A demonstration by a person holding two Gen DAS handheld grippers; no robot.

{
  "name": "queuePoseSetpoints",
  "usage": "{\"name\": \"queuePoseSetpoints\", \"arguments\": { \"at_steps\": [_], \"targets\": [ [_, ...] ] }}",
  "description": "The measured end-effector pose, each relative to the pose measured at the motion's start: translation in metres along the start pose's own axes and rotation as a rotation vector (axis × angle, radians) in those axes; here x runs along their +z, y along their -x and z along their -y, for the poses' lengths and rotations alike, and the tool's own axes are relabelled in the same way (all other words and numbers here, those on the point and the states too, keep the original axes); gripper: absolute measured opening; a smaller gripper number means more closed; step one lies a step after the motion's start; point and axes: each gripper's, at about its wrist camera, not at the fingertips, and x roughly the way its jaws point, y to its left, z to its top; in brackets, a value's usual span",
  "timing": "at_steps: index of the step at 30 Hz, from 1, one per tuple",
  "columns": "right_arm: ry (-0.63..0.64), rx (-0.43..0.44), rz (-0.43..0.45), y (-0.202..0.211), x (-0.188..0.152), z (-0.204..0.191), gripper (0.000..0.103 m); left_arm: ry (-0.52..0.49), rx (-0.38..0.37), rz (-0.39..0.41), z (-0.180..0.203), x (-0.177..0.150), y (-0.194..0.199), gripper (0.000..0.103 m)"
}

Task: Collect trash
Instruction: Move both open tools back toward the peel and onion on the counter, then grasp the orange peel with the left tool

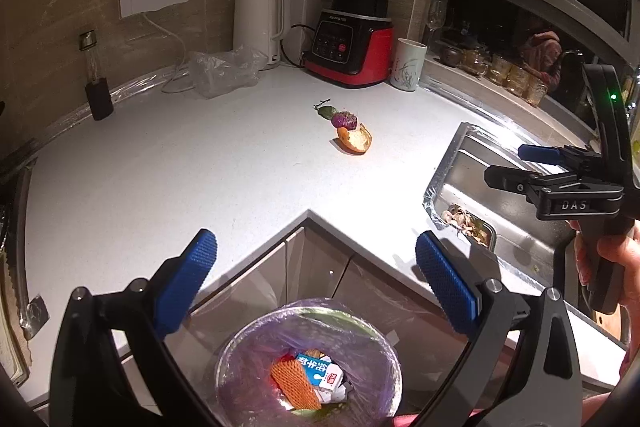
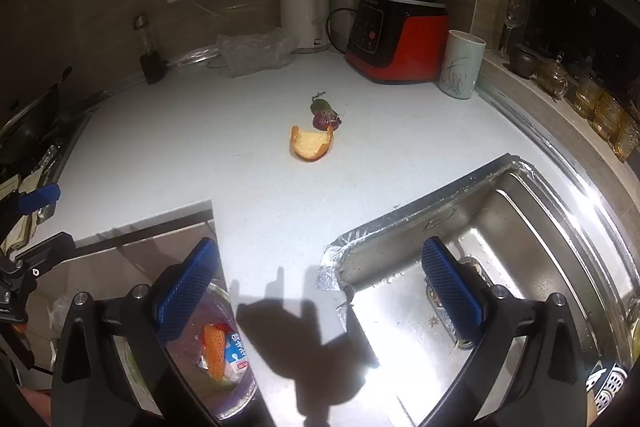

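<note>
Left gripper [image 1: 316,283] jaws apart over bin [image 1: 308,363]; right gripper [image 2: 320,283] jaws apart, empty. Orange peel [image 2: 311,146] on table [image 2: 200,147], well ahead.

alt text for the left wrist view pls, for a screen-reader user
The open left gripper hangs over a lined trash bin already holding a milk carton and orange foam net. Beyond, an orange peel and onion scrap lie on the white counter, with the right gripper over the sink.

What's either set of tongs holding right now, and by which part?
Nothing. The left tongs are open over the trash bin; the right tongs are open above the counter edge by the sink.
</note>
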Motion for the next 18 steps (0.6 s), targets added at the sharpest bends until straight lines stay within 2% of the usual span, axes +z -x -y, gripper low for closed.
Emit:
{"name": "queuePoseSetpoints", "arguments": {
  "at_steps": [5, 10, 18],
  "targets": [
    [0.006, 0.024, 0.012, -0.013, 0.010, 0.024, 0.101, -0.010, 0.028, -0.007, 0.016, 0.021, -0.037, 0.095],
    [0.008, 0.045, 0.013, -0.028, 0.015, 0.050, 0.101, -0.014, 0.015, -0.020, 0.033, 0.044, -0.084, 0.095],
    [0.036, 0.072, 0.007, -0.051, 0.030, 0.080, 0.101, 0.057, 0.005, -0.045, 0.051, 0.081, -0.164, 0.095]
  ]
}}
